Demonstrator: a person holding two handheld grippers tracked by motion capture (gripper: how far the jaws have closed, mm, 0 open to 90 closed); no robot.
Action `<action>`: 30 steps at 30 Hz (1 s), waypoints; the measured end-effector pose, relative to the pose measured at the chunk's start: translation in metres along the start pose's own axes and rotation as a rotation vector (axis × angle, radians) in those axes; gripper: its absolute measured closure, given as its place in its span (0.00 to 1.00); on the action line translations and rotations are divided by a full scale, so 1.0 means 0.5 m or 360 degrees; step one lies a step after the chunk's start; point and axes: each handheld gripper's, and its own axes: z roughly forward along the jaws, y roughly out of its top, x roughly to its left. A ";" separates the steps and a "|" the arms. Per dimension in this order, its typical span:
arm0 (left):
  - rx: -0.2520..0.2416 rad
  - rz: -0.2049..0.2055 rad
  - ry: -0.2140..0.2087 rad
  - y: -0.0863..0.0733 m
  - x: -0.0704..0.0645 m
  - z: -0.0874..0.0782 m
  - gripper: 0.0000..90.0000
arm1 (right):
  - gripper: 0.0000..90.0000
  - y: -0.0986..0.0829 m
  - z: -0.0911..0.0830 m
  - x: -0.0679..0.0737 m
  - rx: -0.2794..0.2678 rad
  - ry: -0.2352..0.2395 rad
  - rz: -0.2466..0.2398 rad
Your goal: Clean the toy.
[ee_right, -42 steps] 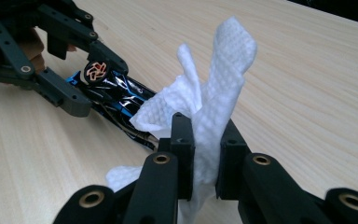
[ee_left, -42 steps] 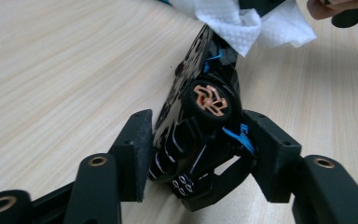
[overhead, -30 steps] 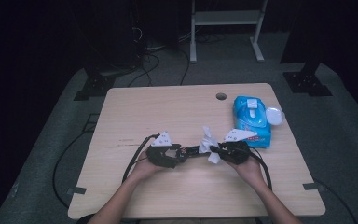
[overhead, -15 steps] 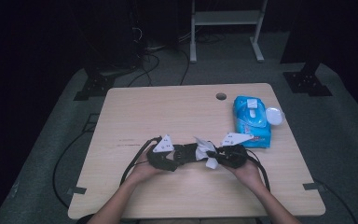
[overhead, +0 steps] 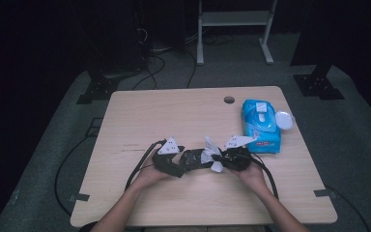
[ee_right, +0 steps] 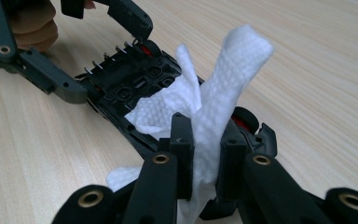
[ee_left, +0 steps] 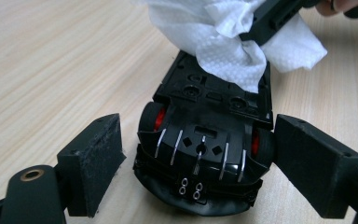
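1. Right gripper (ee_right: 199,154) is pinched tight on a white wet wipe (ee_right: 223,93), pressing it onto the flipped toy car's (ee_left: 205,140) underside, frame center.
2. Left gripper (ee_left: 198,168) sits spread around the car's end, jaws not quite touching, probably just bracing it.
3. Wipes pack (overhead: 261,126) waits at the high view's right.

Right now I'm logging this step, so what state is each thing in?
Toy car: upside down on the table, between the left gripper's open jaws.
Wet wipe: crumpled, pinched in the right gripper, lying on the car's underside.
Wipes pack: lying flat, lid flipped open.
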 end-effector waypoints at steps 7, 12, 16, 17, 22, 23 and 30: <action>0.0063 0.0004 -0.0060 -0.001 -0.004 0.014 0.16 | 0.88 -0.003 0.001 0.001 -0.0002 0.0012 -0.0012; 0.0130 0.0041 -0.0004 0.004 -0.013 0.005 0.15 | 0.88 0.004 0.000 0.008 -0.0011 0.0009 -0.0045; 0.0138 0.0055 0.0000 0.002 -0.021 -0.006 0.14 | 0.88 0.008 -0.006 0.015 -0.0021 0.0014 -0.0050; 0.0147 0.0055 0.0005 0.000 -0.022 -0.004 0.14 | 0.88 0.008 -0.006 0.015 -0.0021 0.0014 -0.0050; 0.0170 0.0054 0.0020 -0.004 -0.015 0.015 0.12 | 0.88 0.012 -0.001 0.025 -0.0018 0.0046 -0.0069; 0.0166 0.0056 0.0029 -0.003 -0.016 0.017 0.14 | 0.87 0.014 0.003 0.030 -0.0008 0.0064 -0.0085; 0.0162 0.0107 0.0018 0.002 -0.022 0.016 0.26 | 0.70 0.019 0.008 0.034 0.0019 0.0054 -0.0132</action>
